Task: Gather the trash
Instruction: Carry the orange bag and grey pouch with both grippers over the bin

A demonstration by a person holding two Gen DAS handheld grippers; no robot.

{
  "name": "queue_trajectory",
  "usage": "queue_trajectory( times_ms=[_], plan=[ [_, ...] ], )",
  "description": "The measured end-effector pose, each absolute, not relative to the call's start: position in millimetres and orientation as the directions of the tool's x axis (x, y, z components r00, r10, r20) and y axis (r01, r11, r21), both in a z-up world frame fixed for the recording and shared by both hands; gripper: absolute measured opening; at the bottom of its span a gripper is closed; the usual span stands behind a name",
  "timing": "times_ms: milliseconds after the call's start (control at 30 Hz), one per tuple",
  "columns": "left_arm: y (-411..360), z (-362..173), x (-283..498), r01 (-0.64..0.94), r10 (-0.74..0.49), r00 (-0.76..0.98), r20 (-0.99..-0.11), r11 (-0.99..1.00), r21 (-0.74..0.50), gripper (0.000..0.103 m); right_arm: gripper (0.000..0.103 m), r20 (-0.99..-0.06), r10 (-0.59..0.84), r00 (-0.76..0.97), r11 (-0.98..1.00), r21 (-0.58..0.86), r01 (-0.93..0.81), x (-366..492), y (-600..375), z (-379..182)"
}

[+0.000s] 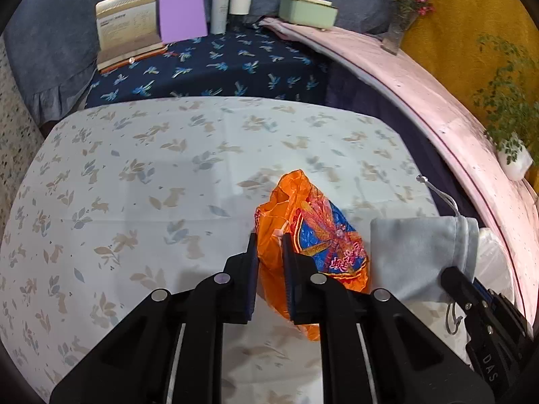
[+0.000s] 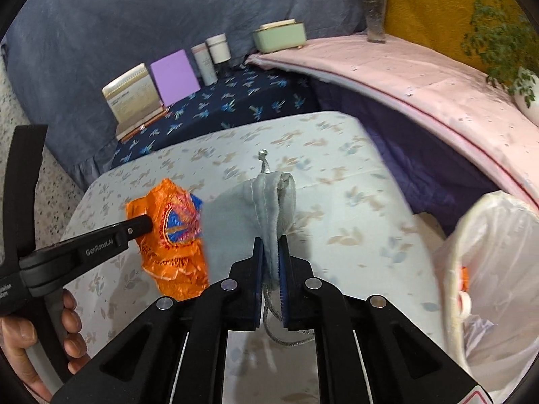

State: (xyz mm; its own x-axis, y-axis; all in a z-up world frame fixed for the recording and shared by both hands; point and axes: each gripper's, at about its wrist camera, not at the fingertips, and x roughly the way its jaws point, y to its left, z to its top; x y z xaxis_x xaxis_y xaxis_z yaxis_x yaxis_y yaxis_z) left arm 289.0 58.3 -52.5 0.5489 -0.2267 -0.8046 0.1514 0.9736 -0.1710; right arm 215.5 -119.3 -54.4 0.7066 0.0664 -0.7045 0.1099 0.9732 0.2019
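Holding an orange snack wrapper (image 1: 313, 235) clamped in my left gripper (image 1: 269, 262); my right gripper (image 2: 269, 262) pinches a grey drawstring pouch (image 2: 256, 215), near the lined bin (image 2: 488, 269).

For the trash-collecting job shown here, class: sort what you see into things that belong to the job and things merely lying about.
Part of the job:
- orange wrapper, pinched by the left gripper
- grey drawstring pouch, pinched by the right gripper
- lined bin at the right

Just lying about:
- purple card
- two white jars
- green box
- flower vase
- booklet
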Motion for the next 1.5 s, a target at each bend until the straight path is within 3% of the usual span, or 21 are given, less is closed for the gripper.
queue_trajectory(
  times_ms=[700,1500],
  plan=[
    [-93.2,16.1,193.1,0.408,-0.369,0.567,-0.736,0.902,-0.139,0.011,0.008,-0.6,-0.102,0.794,0.924,0.239,0.299,101.9,-250.9,1.4],
    [-210.8,7.1,145.0,0.55,-0.439,0.484,-0.757,0.826,-0.127,0.014,0.008,-0.61,-0.215,0.763,0.833,0.293,0.469,16.8,-344.5,-15.2]
  ],
)
